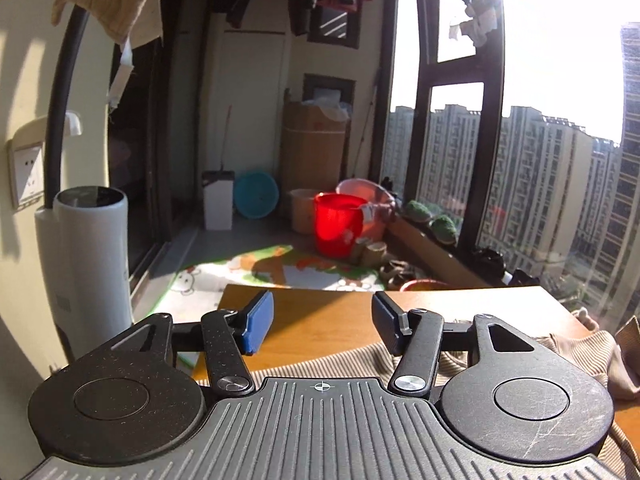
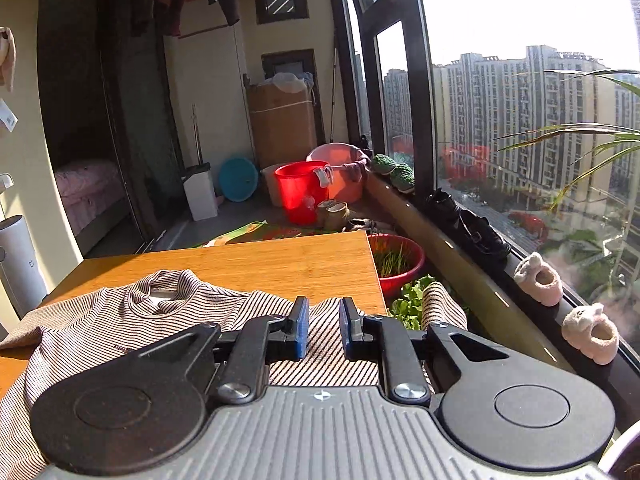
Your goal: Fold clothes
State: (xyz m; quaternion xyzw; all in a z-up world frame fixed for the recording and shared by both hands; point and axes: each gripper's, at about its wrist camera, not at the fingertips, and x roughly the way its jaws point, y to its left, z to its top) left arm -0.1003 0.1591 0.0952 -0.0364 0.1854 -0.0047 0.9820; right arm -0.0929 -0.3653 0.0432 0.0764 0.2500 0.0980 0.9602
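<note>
- Left hand-held gripper [image 1: 322, 322]: jaws stand wide apart, released, nothing between the blue pads; bare tabletop [image 1: 320, 320] shows through the gap.
- Striped shirt [image 1: 520, 356] lies under and to the right of this gripper, bunched near the right edge of the tabletop; pads are above it, not touching.
- Right hand-held gripper [image 2: 324, 330]: jaws part-open with a narrow gap, released; striped cloth is visible through the gap, lower down, pads not pressing on it.
- Shirt [image 2: 120, 320] in the right wrist view: spread flat on the tabletop [image 2: 280, 260], collar toward the far edge, body toward the camera. One sleeve hangs off the right edge of the tabletop, above green leaves.
- Far half of the tabletop is bare wood, sunlit.
- Beyond the tabletop, on the floor: red bucket [image 2: 300, 192] with a pink basin [image 2: 340, 156] just behind it, a blue basin [image 2: 238, 179] leaning against the wall, a white bin [image 2: 200, 192] beside that, a tall cardboard box [image 2: 280, 120] at the back.
- Patterned mat [image 1: 280, 268] lies on the floor between the tabletop and the bucket.
- Red bowl of grass [image 2: 394, 258] sits just beside the right edge of the tabletop.
- Window sill on the right: dark shoes [image 2: 472, 228], two pale fluffy slippers [image 2: 538, 280].
- Laundry [image 1: 120, 4] hangs overhead.
- White cylinder [image 1: 92, 264] stands left of the tabletop, by the wall.
</note>
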